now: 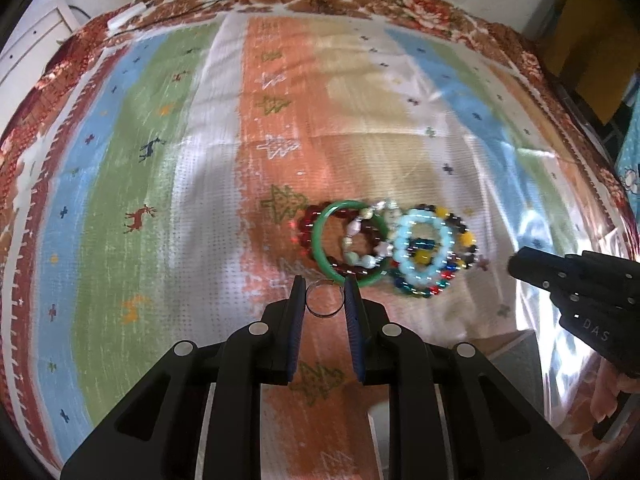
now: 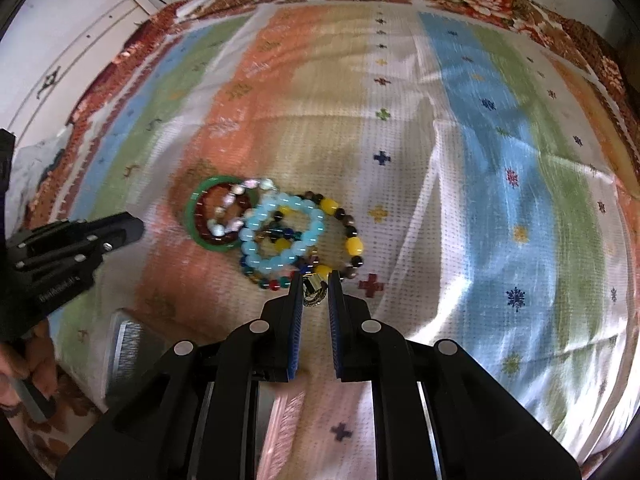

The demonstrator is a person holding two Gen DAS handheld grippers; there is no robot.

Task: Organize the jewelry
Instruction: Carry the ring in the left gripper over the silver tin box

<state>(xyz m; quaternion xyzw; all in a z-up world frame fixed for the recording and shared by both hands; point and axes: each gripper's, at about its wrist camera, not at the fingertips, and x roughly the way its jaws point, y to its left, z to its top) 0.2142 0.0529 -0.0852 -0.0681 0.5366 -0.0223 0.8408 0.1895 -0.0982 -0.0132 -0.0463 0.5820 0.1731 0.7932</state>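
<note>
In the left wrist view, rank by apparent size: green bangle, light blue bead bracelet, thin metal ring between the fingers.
1. Green bangle
2. Light blue bead bracelet, close to the bangle in span, so this order is unsure
3. Thin metal ring, smallest though nearest the camera

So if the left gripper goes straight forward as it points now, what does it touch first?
Probably the green bangle: its near rim lies just beyond the left gripper, whose jaws already hold a thin metal ring. Depth is hard to judge here.
</note>
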